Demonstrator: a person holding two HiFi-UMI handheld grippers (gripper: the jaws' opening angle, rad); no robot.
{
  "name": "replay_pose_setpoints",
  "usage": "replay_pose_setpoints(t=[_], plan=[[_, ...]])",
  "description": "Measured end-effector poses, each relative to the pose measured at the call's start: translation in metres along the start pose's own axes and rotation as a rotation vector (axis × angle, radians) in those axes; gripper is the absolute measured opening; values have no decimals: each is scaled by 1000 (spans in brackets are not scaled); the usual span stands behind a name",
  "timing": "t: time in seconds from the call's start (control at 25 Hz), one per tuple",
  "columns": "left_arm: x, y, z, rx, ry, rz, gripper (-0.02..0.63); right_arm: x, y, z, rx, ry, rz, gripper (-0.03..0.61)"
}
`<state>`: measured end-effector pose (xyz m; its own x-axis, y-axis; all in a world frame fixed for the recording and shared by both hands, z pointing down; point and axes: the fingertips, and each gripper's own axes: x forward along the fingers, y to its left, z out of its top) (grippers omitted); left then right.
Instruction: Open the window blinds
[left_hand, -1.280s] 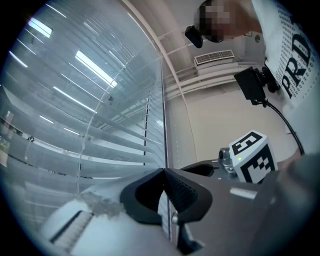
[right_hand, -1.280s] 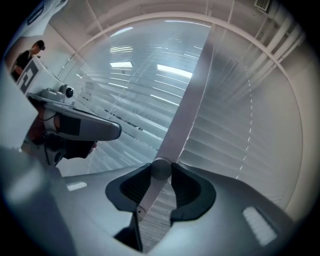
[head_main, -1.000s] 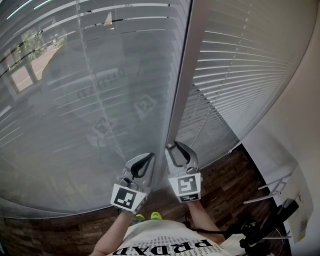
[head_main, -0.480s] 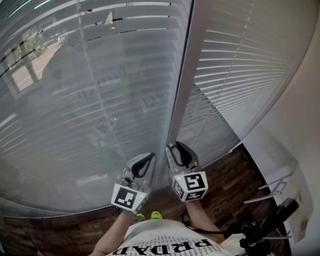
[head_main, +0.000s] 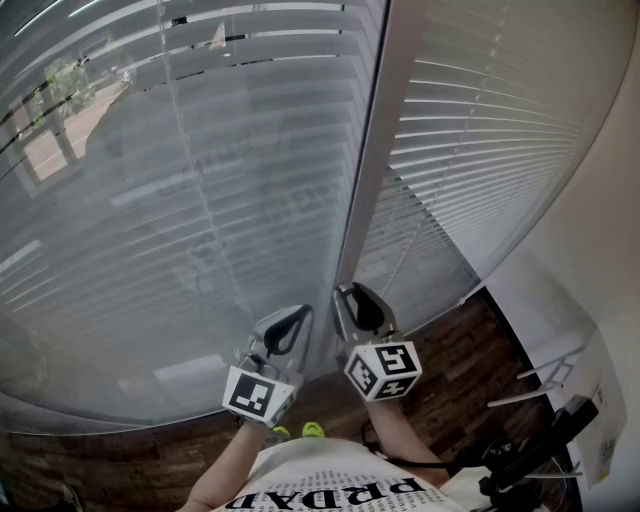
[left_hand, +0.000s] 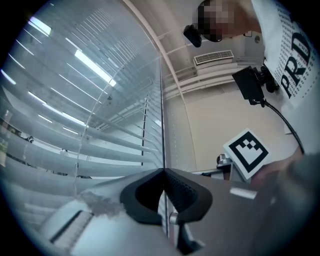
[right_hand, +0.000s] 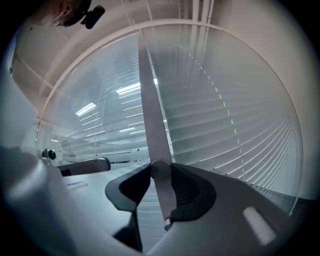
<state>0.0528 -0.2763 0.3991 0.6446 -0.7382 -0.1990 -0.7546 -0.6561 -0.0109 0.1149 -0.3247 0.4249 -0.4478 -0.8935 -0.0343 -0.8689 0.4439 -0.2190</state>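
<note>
Two white slatted blinds fill the head view: the left blind (head_main: 180, 200) with its slats partly tilted, and the right blind (head_main: 470, 150) with its slats flat. A grey frame post (head_main: 368, 170) stands between them. My left gripper (head_main: 296, 316) sits at the foot of the post, and in the left gripper view it (left_hand: 162, 171) is shut on a thin vertical cord (left_hand: 162, 100). My right gripper (head_main: 350, 298) is beside it. In the right gripper view it (right_hand: 161, 169) is shut on a grey tilt wand (right_hand: 150, 90) that runs up along the blinds.
Dark wooden floor (head_main: 450, 350) lies below the blinds. A white wall (head_main: 590, 250) closes the right side. A black stand with cables (head_main: 530, 455) sits at the lower right. The person's white shirt (head_main: 340, 490) and yellow-green shoes (head_main: 312, 432) are at the bottom.
The right gripper has twisted about the wand, its marker cube turning. The left blind's slats have tilted further, and the reflections of the markers on them have faded. The left gripper stays put.
</note>
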Motion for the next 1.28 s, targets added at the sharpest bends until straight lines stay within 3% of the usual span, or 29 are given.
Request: replay_pose_setpoints(t=[0.2,0.32,0.4,0.64,0.8,0.92,1.28], plan=[[-1,-2,-1,-4,5,-4,-8,0,0,0,-8,-1,-4,130],[-1,-4,-3,-6,11,-7,-8,0,0,-1,-93,24,-9,129],[-2,-4,-3,-9,11,-6,-8,0,1,-4,-228,71,-16,126],[-2,0,-1,-8,8,-1,-8,-3,16,1,-855,177,-22,132],[-1,1,0,-6,6,-1,-8,0,19,-4,-1096,213,-30,132],[-1,1,0,-3,6,-1,-8,2,19,-6,-1156,221,-34,126],[-2,2,0,-5,9,6,-8,2,20,-4,-1104,184,-33,123]])
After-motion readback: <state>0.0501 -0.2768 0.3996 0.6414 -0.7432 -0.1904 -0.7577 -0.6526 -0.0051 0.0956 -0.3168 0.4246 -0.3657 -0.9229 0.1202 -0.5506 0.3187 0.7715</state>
